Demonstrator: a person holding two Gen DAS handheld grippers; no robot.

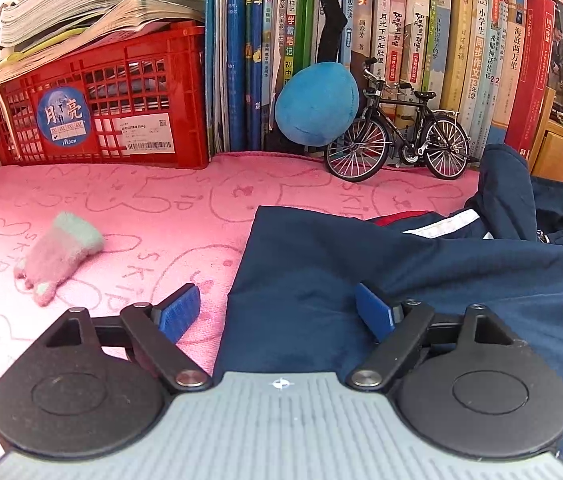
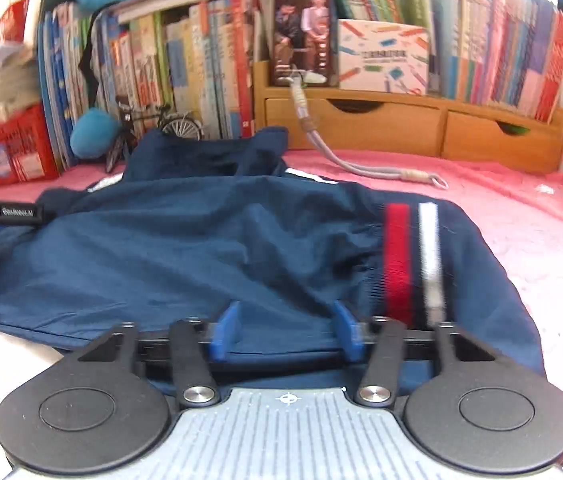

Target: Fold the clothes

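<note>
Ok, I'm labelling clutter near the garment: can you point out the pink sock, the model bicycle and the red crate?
pink sock (image 1: 55, 258), left wrist view, on its fuzzy pink middle.
model bicycle (image 1: 399, 120), left wrist view, on its black frame.
red crate (image 1: 141, 60), left wrist view, on its front wall.

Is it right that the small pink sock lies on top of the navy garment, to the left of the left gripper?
Not quite. The small pink sock lies on the pink towel, apart from the navy garment, as the left wrist view shows. It is indeed left of the left gripper.
</note>
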